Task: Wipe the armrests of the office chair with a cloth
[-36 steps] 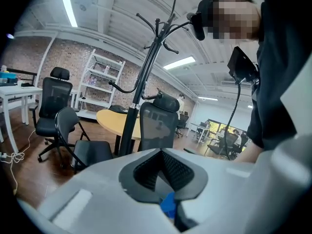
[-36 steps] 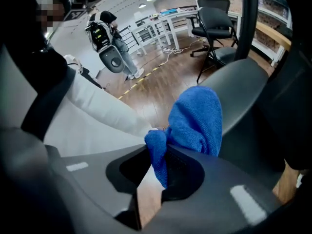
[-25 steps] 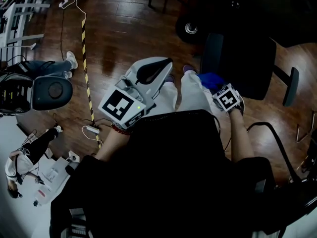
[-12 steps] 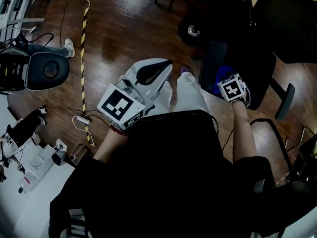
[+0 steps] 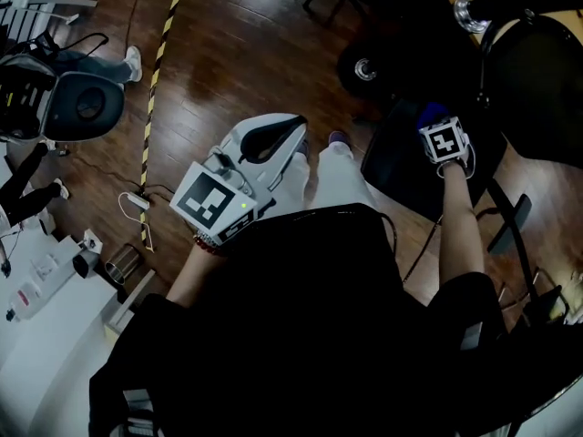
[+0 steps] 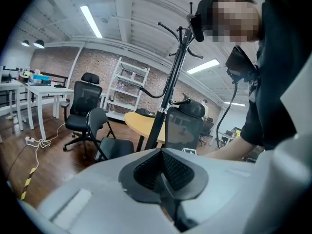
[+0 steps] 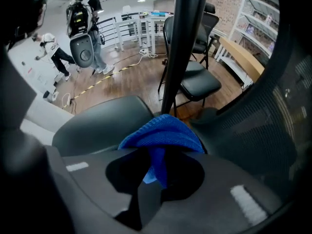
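My right gripper [image 5: 435, 121] is shut on a blue cloth [image 5: 431, 114] and hangs over the back part of the office chair's black seat [image 5: 396, 167]. In the right gripper view the cloth [image 7: 161, 133] bunches out of the jaws of that gripper [image 7: 155, 167], just above the dark seat [image 7: 100, 123], with the mesh backrest [image 7: 275, 116] at the right. One black armrest [image 5: 516, 213] shows to the right of my forearm, apart from the cloth. My left gripper [image 5: 290, 127] is held in front of my body, shut and holding nothing; its pads [image 6: 168, 172] meet.
A black pole [image 7: 183, 43] rises just behind the seat. A yellow round table [image 6: 141, 123] and other chairs [image 6: 83, 108] stand beyond. Striped tape [image 5: 155, 71] and cables run across the wooden floor at the left, where people stand [image 7: 80, 18].
My right gripper has carried the blue cloth forward and to the right, from the seat's front edge toward the backrest. The left gripper has stayed in place.
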Tool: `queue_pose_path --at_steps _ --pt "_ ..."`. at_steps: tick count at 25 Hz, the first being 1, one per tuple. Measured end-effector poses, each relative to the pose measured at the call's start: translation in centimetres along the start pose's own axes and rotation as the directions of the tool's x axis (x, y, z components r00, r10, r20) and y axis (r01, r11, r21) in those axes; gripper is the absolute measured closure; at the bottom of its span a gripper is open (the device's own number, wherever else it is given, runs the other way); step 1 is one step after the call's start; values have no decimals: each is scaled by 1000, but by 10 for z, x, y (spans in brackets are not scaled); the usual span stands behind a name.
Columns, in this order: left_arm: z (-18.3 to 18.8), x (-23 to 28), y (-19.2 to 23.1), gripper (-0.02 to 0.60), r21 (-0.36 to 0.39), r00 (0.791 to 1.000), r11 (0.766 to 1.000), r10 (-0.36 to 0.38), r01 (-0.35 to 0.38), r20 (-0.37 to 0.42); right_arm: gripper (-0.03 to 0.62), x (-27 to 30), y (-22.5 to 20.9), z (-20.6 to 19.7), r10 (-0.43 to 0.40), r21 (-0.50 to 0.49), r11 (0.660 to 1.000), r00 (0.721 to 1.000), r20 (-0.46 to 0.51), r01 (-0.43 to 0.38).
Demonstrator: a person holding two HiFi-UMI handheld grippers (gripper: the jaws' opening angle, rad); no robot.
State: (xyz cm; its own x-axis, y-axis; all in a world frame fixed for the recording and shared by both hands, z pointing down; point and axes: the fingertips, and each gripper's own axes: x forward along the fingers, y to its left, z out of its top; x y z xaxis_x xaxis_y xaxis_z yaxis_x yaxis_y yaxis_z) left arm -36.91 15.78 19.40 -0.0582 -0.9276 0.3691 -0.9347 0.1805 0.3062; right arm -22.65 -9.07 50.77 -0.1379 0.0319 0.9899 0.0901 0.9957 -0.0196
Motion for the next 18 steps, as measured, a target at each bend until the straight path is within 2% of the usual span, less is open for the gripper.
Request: queue_pose_path --at_steps 2,4,7,10,13,15,18 --pt "-2 -1 3 575 -11 1000 1000 18 -18 1 530 -2 -19 21 -47 -75 996 997 63 52" --pt "-4 -1 5 575 -19 999 999 32 -33 -2 530 -8 -28 48 -55 -152 985 985 164 80" --pt "-7 0 3 575 -32 999 999 39 -39 -6 530 -22 -20 76 -1 -197 979 958 286 59" --pt "-7 1 1 575 -38 999 999 39 -39 -8 531 -28 1 95 66 -252 968 940 334 21" --pt "-4 5 -1 575 -31 1000 999 29 -29 -5 533 -32 17 104 112 -265 964 915 389 -6" --pt "-1 8 -6 575 -22 1000 1000 10 -10 -5 533 -34 19 102 97 -249 968 898 430 15" --pt "-4 12 -14 575 -11 999 1000 -24 24 -23 531 -41 29 96 82 -269 961 851 519 71"
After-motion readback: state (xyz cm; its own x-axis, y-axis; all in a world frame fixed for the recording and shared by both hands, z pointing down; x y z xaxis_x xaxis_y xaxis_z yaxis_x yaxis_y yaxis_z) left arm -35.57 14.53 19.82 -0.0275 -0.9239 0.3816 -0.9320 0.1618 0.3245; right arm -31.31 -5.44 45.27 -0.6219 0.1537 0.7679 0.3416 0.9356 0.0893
